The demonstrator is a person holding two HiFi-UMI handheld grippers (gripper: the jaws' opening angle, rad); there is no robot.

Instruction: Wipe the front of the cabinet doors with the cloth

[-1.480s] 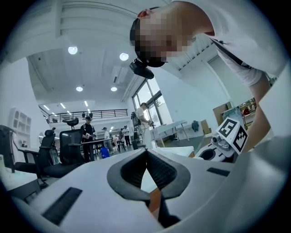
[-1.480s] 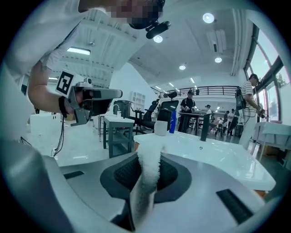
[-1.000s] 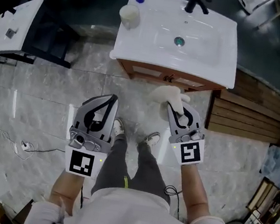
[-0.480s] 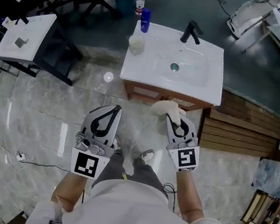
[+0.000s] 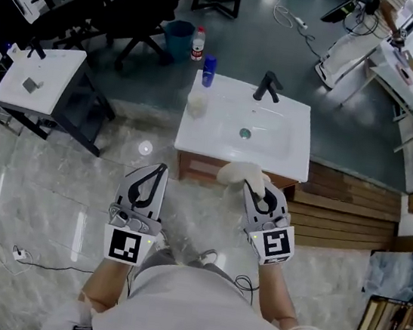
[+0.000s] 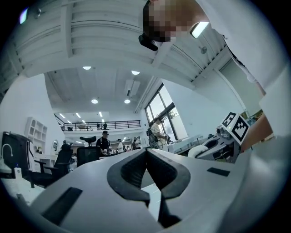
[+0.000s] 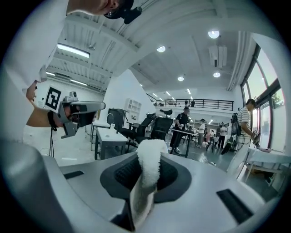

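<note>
From above, your cabinet doors [image 5: 197,168] show only as a narrow wooden strip under the overhang of the white basin [image 5: 214,140], so most of their fronts stay hidden from you. Your right gripper [image 5: 255,184] has its jaws clamped on the white cloth [image 5: 237,174], which bunches out past the tips and lies over the cabinet's upper right edge under the basin rim. You cannot tell from this angle whether it actually touches the wood. In the right gripper view the cloth [image 7: 148,169] stands up between the pads as a fluffy fold and hides the tips behind it. Your left gripper [image 5: 163,168] is held over the floor just left of the cabinet, its jaws brought together on nothing; in the left gripper view the tips meet. Both gripper views tilt up towards the white ceiling and an open hall with office chairs and distant people, too small to make out. On the basin stand a black faucet [image 5: 267,87], a blue bottle [image 5: 209,70] and a pale cup [image 5: 196,103]. The floor [image 5: 45,176] is glossy grey marble, with wooden planks [image 5: 345,212] to the cabinet's right and a second basin on a dark stand [image 5: 39,77] at the left.
</note>
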